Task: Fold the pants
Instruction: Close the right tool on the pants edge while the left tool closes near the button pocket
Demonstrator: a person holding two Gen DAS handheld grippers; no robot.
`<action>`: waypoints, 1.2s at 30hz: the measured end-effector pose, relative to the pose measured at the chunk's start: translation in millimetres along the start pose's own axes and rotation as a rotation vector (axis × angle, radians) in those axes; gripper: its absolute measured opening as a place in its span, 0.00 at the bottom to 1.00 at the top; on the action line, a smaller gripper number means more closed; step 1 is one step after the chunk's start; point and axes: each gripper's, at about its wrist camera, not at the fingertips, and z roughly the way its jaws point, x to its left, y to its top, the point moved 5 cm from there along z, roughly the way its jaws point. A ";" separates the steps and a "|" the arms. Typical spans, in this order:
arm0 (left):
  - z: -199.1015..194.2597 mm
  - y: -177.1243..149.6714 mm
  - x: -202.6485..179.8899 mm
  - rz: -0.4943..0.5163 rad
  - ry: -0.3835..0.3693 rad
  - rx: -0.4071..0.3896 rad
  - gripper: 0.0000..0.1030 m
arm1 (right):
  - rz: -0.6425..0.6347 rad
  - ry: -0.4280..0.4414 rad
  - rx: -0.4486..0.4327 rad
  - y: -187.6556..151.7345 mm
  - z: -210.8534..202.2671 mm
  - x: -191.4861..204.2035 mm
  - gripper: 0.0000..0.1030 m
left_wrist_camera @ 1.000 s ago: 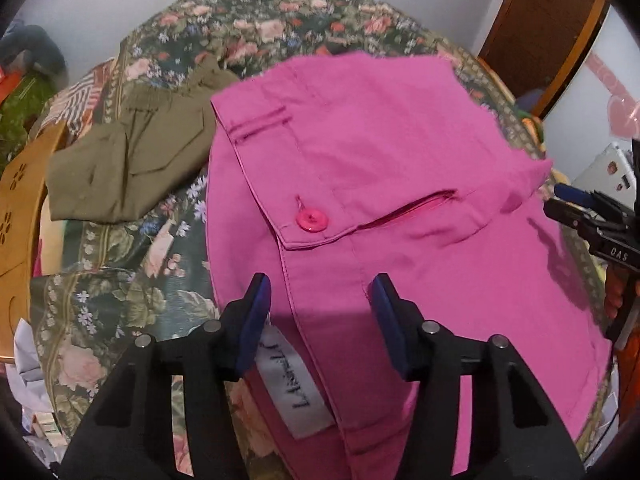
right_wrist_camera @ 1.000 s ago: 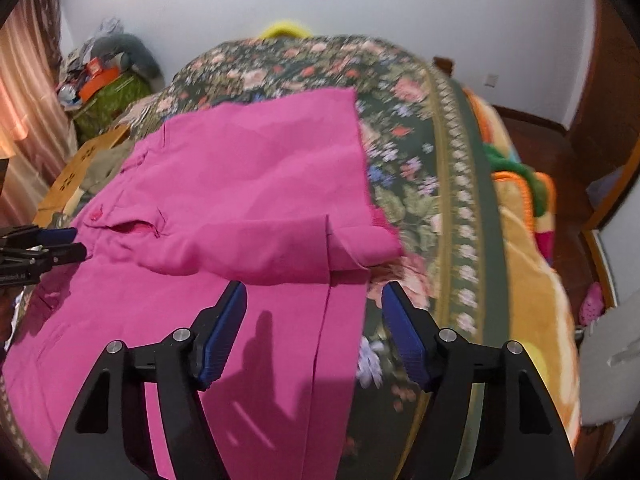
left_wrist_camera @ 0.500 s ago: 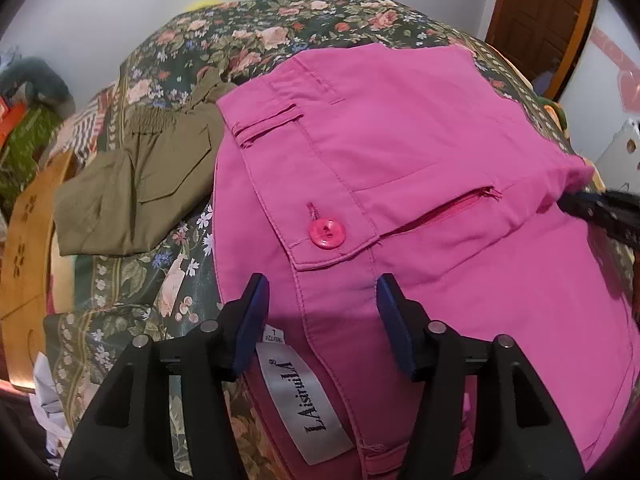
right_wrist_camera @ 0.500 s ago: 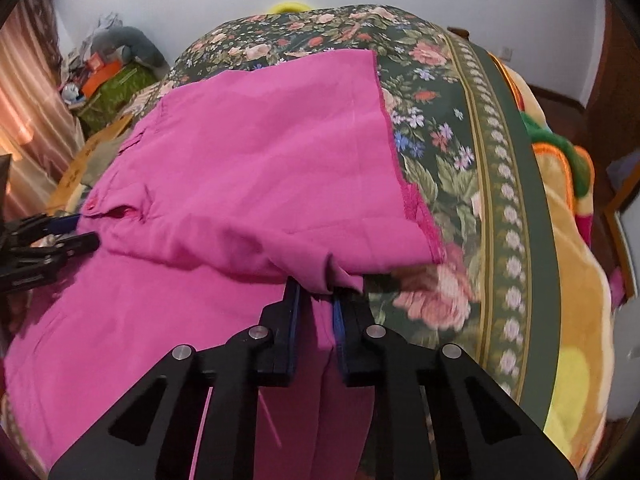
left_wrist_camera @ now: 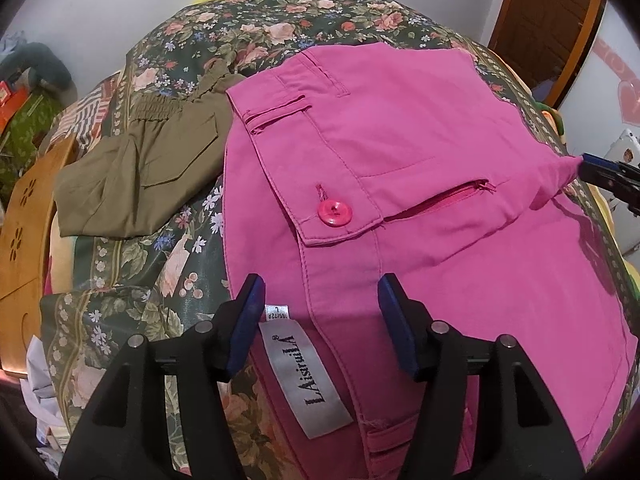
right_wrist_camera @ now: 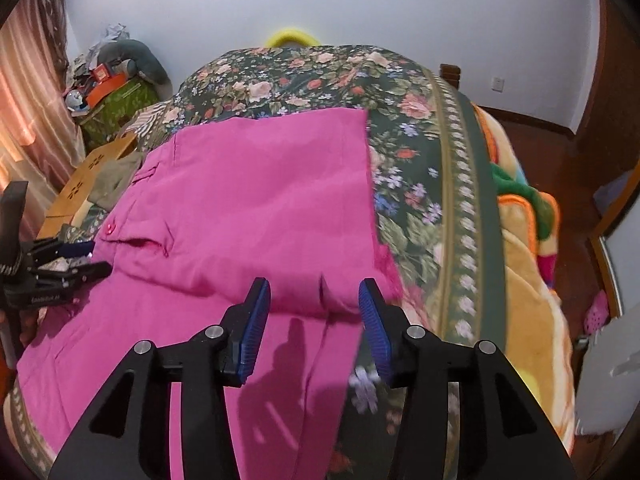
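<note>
I see a bed (right_wrist_camera: 464, 216) covered by a dark green floral bedspread (left_wrist_camera: 132, 312) with a pale flower border. The pink pants (left_wrist_camera: 420, 152) lie directly on it, folded over on themselves, button and label facing up. Just beside them, toward the left edge of the left wrist view, an olive garment (left_wrist_camera: 132, 176) lies folded on the same bedspread, one corner touching the pink fabric. An orange and yellow blanket (right_wrist_camera: 524, 280) lies along the bed's right side.
</note>
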 end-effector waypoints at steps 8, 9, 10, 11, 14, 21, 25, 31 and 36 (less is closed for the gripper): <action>-4.6 0.0 1.2 0.046 0.043 -0.010 0.59 | 0.052 0.053 0.017 -4.7 22.2 3.5 0.06; -6.8 -1.0 2.0 0.055 0.056 -0.013 0.59 | 0.045 0.063 0.002 -3.7 16.5 5.1 0.06; -9.8 -2.1 3.7 0.060 0.061 -0.015 0.59 | 0.035 0.066 -0.014 -2.8 10.0 8.0 0.06; -11.8 -3.2 5.4 0.059 0.056 -0.015 0.59 | 0.022 0.069 -0.032 -1.9 2.0 10.8 0.05; -13.0 -5.2 9.8 0.055 0.034 0.000 0.59 | -0.012 0.070 -0.085 9.5 -19.3 17.5 0.05; -1.6 -5.2 13.6 0.044 0.067 -0.006 0.65 | 0.006 0.008 -0.053 21.8 7.6 3.7 0.05; 0.8 -8.9 22.6 -0.020 0.029 -0.011 0.69 | 0.045 0.011 0.052 -4.6 43.7 -10.7 0.05; -4.9 -4.7 22.5 -0.018 -0.001 0.016 0.61 | 0.031 -0.001 0.044 -5.9 28.5 -14.2 0.06; -25.5 13.5 22.6 -0.015 -0.027 -0.038 0.59 | 0.022 -0.059 0.014 3.4 1.4 -22.9 0.11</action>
